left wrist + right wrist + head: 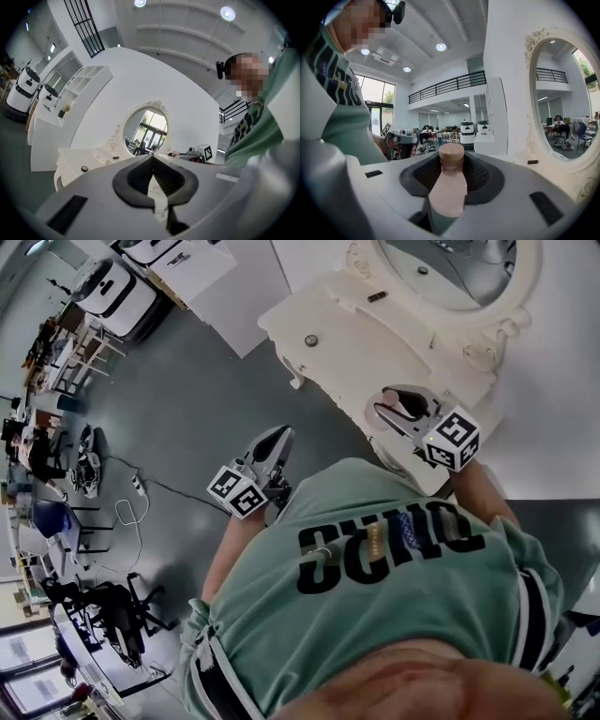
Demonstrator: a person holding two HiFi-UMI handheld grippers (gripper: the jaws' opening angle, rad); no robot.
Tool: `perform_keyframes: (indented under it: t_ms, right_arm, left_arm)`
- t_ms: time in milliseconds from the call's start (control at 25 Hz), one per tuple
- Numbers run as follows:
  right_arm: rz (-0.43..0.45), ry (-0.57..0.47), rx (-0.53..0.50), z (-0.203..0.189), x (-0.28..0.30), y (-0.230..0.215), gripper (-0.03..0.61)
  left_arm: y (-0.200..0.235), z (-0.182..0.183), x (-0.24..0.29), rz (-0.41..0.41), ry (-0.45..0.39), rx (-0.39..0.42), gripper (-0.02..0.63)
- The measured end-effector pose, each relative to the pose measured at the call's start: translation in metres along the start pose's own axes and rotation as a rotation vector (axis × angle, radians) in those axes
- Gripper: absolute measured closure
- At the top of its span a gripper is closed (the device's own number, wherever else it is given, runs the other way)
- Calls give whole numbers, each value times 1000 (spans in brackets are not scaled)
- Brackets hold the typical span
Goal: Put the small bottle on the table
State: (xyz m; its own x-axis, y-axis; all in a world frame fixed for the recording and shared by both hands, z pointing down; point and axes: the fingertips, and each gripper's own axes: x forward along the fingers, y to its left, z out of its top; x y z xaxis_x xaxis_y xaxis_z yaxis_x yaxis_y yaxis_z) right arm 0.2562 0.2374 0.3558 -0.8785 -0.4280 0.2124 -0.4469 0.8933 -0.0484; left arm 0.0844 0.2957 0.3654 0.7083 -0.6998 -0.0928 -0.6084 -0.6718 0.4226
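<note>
Now, right gripper (452, 164) fingers (486, 177) half-apart on small bottle (449, 192) — left gripper's (153, 160) together.

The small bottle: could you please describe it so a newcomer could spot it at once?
Find the white dressing table with the oval mirror. By its edge, the right gripper clamps the small bottle: pale pink with a tan cap; the left gripper holds nothing.

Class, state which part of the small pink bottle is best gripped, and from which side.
Grip the small bottle by its wide body, below the cap, from the side, jaws on opposite curved walls. The right gripper holds it so; the narrower neck and cap offer less surface.
</note>
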Motion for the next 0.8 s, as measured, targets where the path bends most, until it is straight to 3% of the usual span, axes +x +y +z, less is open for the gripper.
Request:
perform_keyframes:
  t_ms: [360, 560, 800]
  right_arm:
    - [-8, 18, 3, -6, 58, -18, 448]
    - [-57, 19, 1, 9, 125, -33, 448]
    - [-123, -9, 29, 40, 216, -49, 448]
  left_arm:
    - [65, 5, -6, -7, -9, -28, 615]
    - [140, 30, -9, -62, -10, -26, 615]
    - [236, 84, -13, -133, 25, -14, 615]
